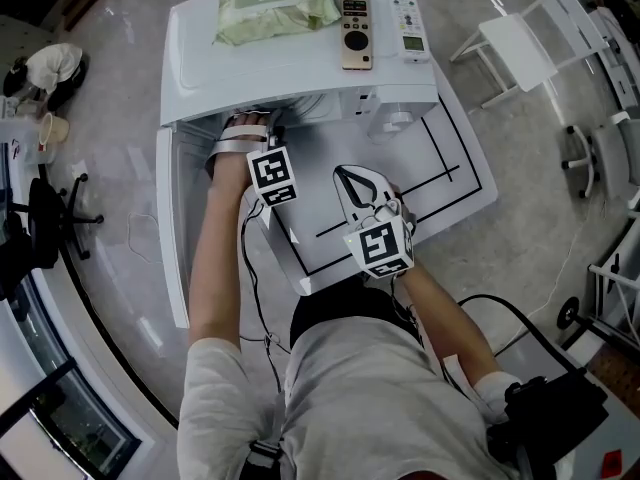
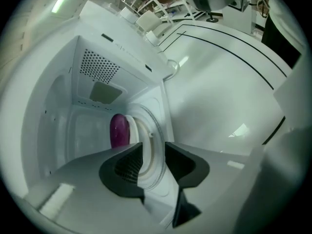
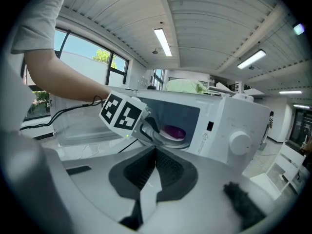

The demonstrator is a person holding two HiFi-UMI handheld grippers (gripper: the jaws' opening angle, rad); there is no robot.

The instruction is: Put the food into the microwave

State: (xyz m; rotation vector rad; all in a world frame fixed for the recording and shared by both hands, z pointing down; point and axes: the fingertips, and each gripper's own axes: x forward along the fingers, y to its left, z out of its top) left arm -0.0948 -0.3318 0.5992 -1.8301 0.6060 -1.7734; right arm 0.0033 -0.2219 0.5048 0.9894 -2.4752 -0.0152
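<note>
The white microwave (image 1: 290, 68) stands with its door (image 1: 172, 238) swung open to the left. Inside, purple food (image 2: 119, 130) sits on a white plate (image 2: 133, 128) on the turntable; the right gripper view also shows the food (image 3: 173, 130). My left gripper (image 2: 153, 162) is at the mouth of the cavity, open, its pads apart and pressing nothing. In the head view the left gripper (image 1: 268, 140) reaches under the microwave's top, which hides the food. My right gripper (image 1: 352, 180) hovers over the table in front, shut and empty, its jaws (image 3: 155, 172) aimed at the microwave.
On the microwave top lie a green pack of wipes (image 1: 275, 8), a gold remote (image 1: 355, 25) and a white remote (image 1: 410, 30). The white table (image 1: 450, 183) carries black lines. A white folding chair (image 1: 520, 48) stands to the right; cables trail on the floor.
</note>
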